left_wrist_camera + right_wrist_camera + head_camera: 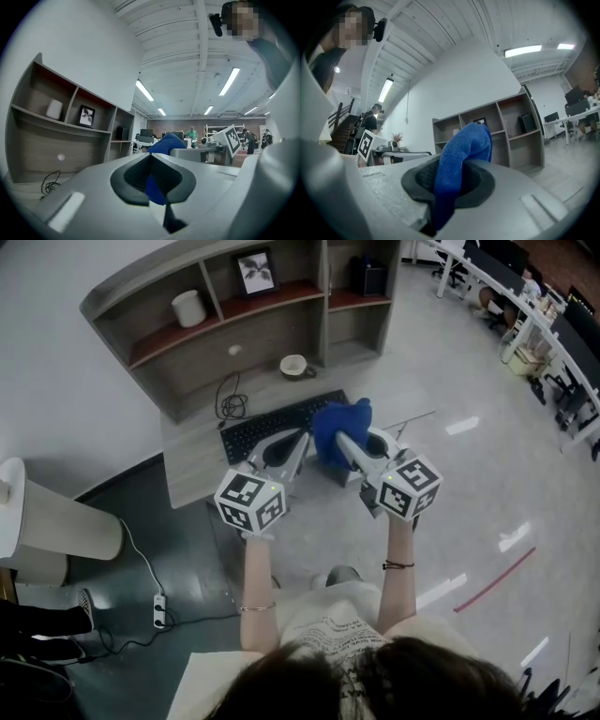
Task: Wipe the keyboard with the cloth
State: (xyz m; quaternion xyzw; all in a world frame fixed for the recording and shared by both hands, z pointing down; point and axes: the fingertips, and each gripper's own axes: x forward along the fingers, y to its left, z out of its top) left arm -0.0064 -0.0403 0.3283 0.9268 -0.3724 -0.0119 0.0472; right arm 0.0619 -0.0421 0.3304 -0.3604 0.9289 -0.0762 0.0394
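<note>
A black keyboard (267,430) lies on the grey desk (192,470) in the head view. Just above its right end hangs the blue cloth (339,426), bunched up between the two raised grippers. My left gripper (302,439) is shut, and a fold of the cloth (155,186) is pinched between its jaws in the left gripper view. My right gripper (343,441) is also shut on the cloth (461,150), which sticks up thickly out of its jaws. Both grippers point upward, so neither gripper view shows the keyboard.
A shelf unit (234,310) stands at the back of the desk with a white canister (189,307), a picture frame (255,273) and a black box (368,277). A white cup (293,365) and a coiled cable (230,407) lie behind the keyboard. A white bin (52,521) stands at left.
</note>
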